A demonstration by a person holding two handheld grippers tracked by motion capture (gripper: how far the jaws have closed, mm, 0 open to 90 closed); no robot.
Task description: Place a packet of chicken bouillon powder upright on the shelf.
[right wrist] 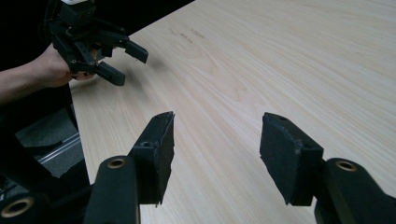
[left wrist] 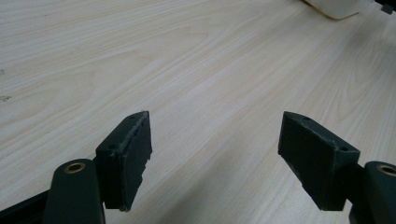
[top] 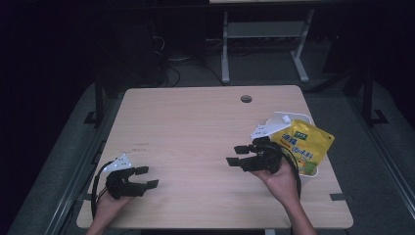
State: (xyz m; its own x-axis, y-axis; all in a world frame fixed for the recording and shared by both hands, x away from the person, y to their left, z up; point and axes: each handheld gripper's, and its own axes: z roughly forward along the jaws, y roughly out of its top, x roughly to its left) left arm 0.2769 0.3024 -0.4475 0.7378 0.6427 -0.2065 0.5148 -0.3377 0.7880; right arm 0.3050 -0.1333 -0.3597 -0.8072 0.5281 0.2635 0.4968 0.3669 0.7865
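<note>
A yellow snack pouch [top: 303,144] lies on a white tray [top: 293,117] at the right side of the wooden table [top: 195,132]. My right gripper [top: 237,155] hovers just left of the pouch, pointing left, open, with nothing between its jaws; the right gripper view [right wrist: 217,149] has bare wood in the gap. My left gripper [top: 147,177] rests low near the front left corner, open and empty, and the same open gap is seen in its own view [left wrist: 215,154]. The left gripper [right wrist: 126,63] also appears far off in the right gripper view.
A round cable hole [top: 246,99] sits near the table's far edge. The white tray's rim [left wrist: 336,7] peeks into the top right of the left gripper view. Desk legs [top: 225,49] and cables stand on the dark floor behind the table.
</note>
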